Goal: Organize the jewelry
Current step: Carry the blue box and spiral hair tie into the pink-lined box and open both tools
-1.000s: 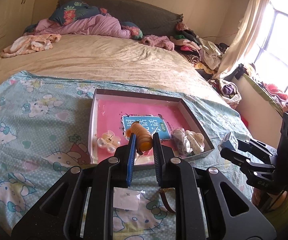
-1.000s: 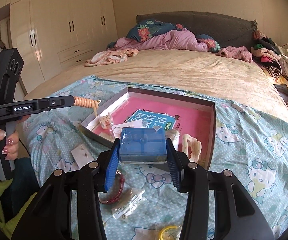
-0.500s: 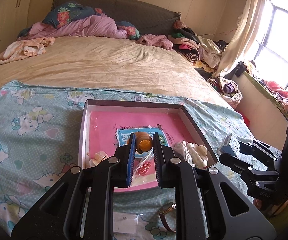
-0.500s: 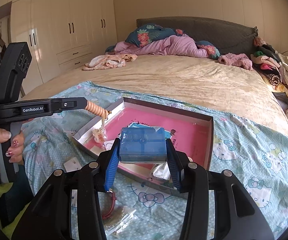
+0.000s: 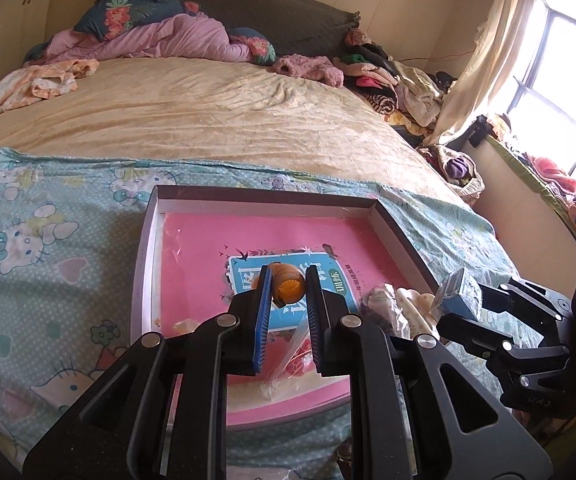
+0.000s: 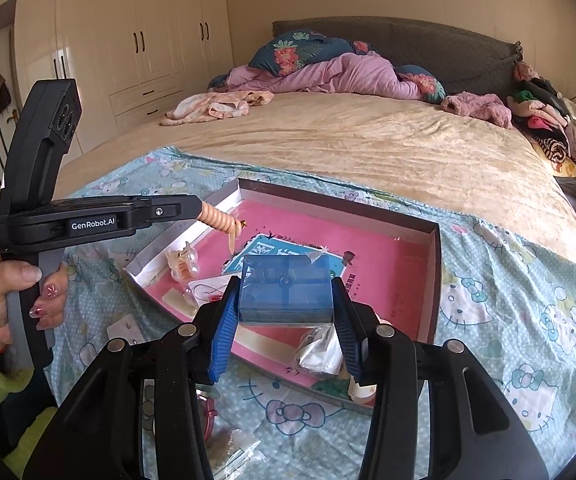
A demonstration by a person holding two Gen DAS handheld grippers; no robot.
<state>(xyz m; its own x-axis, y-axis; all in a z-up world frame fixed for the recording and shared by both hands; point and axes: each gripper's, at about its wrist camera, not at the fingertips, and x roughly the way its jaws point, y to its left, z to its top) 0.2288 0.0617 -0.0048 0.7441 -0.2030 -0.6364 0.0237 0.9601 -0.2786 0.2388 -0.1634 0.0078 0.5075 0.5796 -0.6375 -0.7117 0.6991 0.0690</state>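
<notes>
Left gripper point(image 5: 285, 286) pinches orange coil point(image 6: 219, 222), fully visible only opposite.

Beige-sheeted bed point(image 5: 215, 120) with grey headboard point(image 6: 428, 46), white wardrobe point(image 6: 127, 40) left, sunlit curtained window point(image 5: 560, 52) right.

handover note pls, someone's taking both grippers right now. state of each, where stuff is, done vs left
Left gripper: shut on the orange coil hair tie, held above the pink-lined tray.
Right gripper: shut on the small blue box, held over the tray's near edge.
In the tray: a clear claw clip, a cream clip, a few plastic bags.
Not in the tray, on the Hello Kitty sheet by its near side: an earring card, a red bracelet, a bagged piece.
Left: set down both held items, then collect the loose ones.
</notes>
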